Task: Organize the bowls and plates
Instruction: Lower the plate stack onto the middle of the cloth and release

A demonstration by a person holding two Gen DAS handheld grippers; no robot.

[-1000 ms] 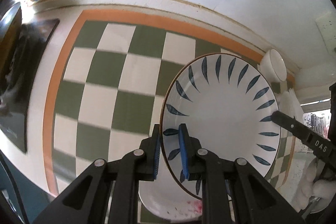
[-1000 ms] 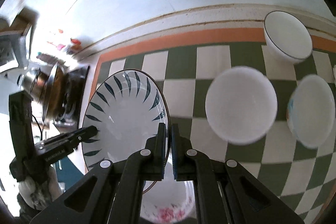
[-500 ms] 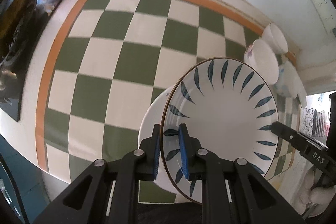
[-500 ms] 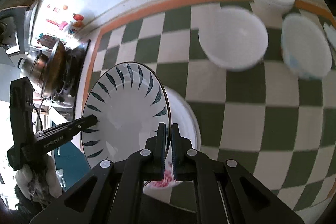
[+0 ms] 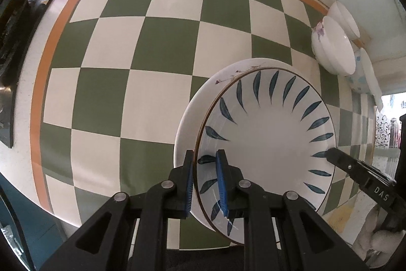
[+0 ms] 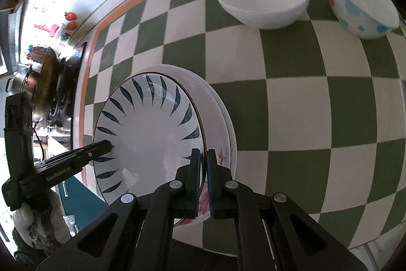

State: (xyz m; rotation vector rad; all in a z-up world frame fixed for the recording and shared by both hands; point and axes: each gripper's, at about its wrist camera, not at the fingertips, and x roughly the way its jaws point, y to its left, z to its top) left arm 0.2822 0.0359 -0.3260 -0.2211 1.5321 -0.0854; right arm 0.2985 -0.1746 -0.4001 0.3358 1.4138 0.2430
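In the left wrist view, the left gripper (image 5: 205, 184) is closed down on the near rim of the leaf-patterned plate (image 5: 269, 144), one blue pad under the rim and one on its face, so the plate stretches forward and to the right of the fingers. Across the plate, the right gripper (image 5: 330, 153) has its tip at the opposite rim. Just beneath and a little to the left shows the rim of a white flowered plate (image 5: 187, 123) lying on the checked tablecloth (image 5: 106, 55); the held plate sits almost squarely over it, whether touching or just above I cannot tell. The bowls (image 5: 335, 47) stand well apart at the far right edge. In the right wrist view, the right gripper (image 6: 204, 182) is nearly shut on the plate's right rim, with the plate spreading forward and left toward the left gripper (image 6: 107, 145) at its far side. The flowered plate (image 6: 223, 133) peeks out on the right, under the held one. Both grippers are equally near, one on each side, so the coming move looks like a straight lowering and release onto the lower plate, keeping the plate level.
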